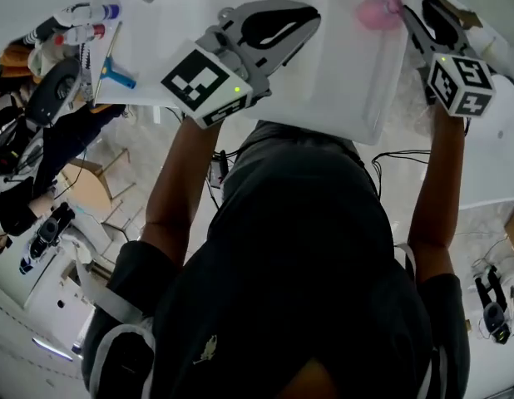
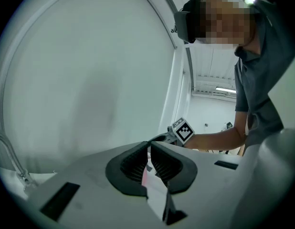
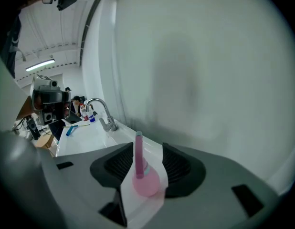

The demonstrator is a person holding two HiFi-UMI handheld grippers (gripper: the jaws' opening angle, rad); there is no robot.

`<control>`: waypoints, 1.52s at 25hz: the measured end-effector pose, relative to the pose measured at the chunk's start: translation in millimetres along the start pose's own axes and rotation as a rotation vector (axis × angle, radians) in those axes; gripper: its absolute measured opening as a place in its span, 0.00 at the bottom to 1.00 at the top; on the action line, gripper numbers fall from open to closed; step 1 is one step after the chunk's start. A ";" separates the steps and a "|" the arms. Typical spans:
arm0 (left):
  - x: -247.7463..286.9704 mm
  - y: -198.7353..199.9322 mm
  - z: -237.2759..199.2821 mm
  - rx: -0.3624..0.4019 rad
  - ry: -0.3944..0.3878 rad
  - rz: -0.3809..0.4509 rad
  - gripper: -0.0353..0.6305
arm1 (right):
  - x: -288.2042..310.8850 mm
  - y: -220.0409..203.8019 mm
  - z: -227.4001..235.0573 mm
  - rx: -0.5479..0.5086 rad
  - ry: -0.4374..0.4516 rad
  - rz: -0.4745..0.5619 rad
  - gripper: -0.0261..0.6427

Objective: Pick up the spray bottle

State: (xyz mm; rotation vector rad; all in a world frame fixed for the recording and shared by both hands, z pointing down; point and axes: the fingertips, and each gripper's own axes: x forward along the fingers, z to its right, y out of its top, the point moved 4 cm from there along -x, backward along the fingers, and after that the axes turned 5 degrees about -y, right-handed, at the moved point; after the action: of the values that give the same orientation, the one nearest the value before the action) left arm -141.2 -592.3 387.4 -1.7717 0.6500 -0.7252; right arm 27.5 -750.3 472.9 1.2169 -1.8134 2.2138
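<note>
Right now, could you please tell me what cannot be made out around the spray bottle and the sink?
- Spray bottle: head view, small and partly behind the right hand-held gripper, so its shape is unclear.
- Bottles past the faucet: right gripper view, too small to read.
- Sink basin: head view, partly covered by the left hand-held gripper.

Wall [image 3: 195, 70] close behind spray bottle [image 3: 145, 179]

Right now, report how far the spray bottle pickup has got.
Done: the right gripper has its open jaws either side of the pink spray bottle. In hand: nothing yet; the bottle is unclamped, standing on the white sink top. To do: close, then lift. The left gripper is shut.
</note>
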 end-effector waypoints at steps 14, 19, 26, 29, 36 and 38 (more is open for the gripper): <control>11.2 -18.9 7.1 -0.018 -0.094 -0.036 0.18 | 43.5 -29.4 -6.6 0.004 0.063 -0.074 0.37; 13.0 -20.1 4.6 -0.029 -0.094 -0.020 0.18 | 48.1 -22.3 -13.8 -0.047 0.069 -0.083 0.24; 10.0 -23.9 5.3 -0.016 -0.087 -0.042 0.18 | 38.0 -24.7 -18.8 -0.064 0.043 -0.072 0.17; 7.0 -21.9 7.8 -0.009 -0.088 -0.040 0.18 | 27.5 -18.6 -20.8 -0.064 0.030 -0.044 0.17; -7.9 -12.2 17.2 0.029 -0.092 -0.014 0.18 | -10.7 15.2 -39.6 -0.064 0.024 0.044 0.17; -13.7 -10.1 19.3 0.034 -0.088 -0.008 0.18 | -24.2 27.6 -45.5 -0.056 0.026 0.078 0.17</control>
State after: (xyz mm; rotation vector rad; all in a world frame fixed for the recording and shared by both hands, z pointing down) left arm -135.3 -567.4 390.0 -1.7660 0.5685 -0.6562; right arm 6.6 -710.2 435.8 1.1204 -1.9315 2.1911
